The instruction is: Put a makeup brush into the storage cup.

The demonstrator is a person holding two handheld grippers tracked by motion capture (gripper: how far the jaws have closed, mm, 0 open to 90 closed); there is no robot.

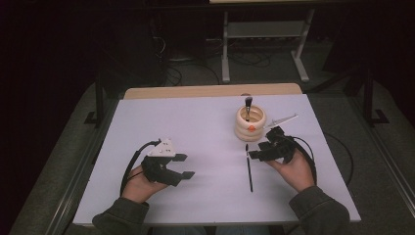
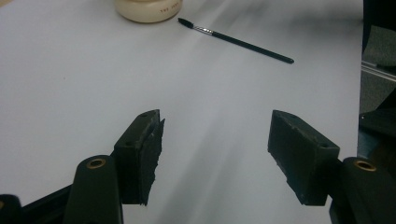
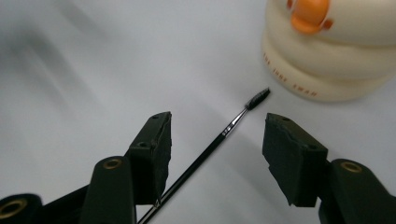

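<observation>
Nearest the person, the left hand-held gripper (image 1: pixel 182 166) rests low over the white table (image 1: pixel 195 122) at its left, jaws spread wide and holding nothing; its own view shows only bare surface between the two black pads. It is well apart from the work and seems to have no part in this step yet.

Further in, on the right, the right hand-held gripper (image 3: pixel 215 140) is poised over a thin black brush (image 3: pixel 212 144) that lies flat on the table. Its jaws are wide open, one on each side of the brush's upper shaft, and neither pad visibly touches it. The brush's bristled tip points toward the holder, its handle toward the person.

Just beyond the tip stands the cream ringed holder (image 1: pixel 249 123) with an orange mark on its front. Another brush (image 1: pixel 248 105) already stands upright in it, so part of the job looks done.

What appears left is the whole handling of the lying brush: closing on it, lifting it, tipping it upright and dropping it into the holder. The grasp has not yet been made, so this brush is judged to be at the very start of its move.
</observation>
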